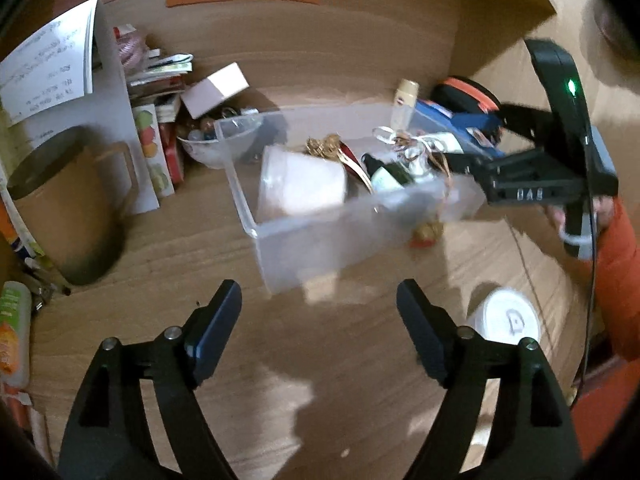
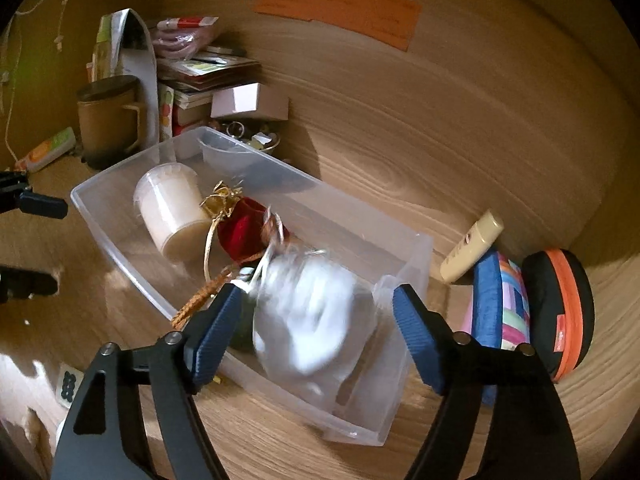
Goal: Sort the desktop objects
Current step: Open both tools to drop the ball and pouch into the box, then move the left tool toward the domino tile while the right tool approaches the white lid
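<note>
Right hand-held gripper open over blurred silver pouch, clear bin

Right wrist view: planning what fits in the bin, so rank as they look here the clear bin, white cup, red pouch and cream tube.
1. clear bin
2. white cup
3. red pouch and cream tube: look alike, so no ranking.
</note>
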`<act>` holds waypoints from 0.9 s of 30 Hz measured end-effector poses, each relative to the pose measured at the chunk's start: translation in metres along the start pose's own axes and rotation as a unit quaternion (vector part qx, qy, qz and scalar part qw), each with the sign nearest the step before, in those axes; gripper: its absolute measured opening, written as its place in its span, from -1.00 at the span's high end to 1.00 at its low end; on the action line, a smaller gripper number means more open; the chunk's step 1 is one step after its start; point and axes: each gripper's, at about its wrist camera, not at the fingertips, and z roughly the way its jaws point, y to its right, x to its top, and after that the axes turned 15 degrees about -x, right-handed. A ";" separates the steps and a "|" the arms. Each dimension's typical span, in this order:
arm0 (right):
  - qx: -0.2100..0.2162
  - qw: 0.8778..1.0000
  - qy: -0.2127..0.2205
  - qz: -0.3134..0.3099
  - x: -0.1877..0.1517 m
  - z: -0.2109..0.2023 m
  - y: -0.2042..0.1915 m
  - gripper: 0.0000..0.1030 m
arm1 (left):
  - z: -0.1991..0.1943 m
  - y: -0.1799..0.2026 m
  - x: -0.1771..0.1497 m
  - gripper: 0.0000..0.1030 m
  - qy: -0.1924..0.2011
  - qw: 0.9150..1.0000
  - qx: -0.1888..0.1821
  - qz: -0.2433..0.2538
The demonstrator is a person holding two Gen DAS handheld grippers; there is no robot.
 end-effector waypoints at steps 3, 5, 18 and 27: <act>0.012 1.000 0.005 0.008 -0.003 -0.007 0.003 -0.47 | 0.001 0.004 -0.006 -0.56 -0.011 1.000 -0.002 0.007; 0.014 1.000 0.004 0.017 -0.006 -0.011 0.006 -0.49 | 0.003 0.005 -0.006 -0.61 -0.014 1.000 -0.008 0.007; 0.029 0.997 -0.027 0.073 -0.033 -0.039 0.028 -0.60 | 0.025 0.038 -0.019 -0.64 -0.069 0.995 -0.061 0.046; 0.052 0.997 -0.027 0.040 -0.056 -0.065 -0.004 -0.60 | 0.037 0.047 -0.021 -0.64 -0.091 0.993 -0.059 0.056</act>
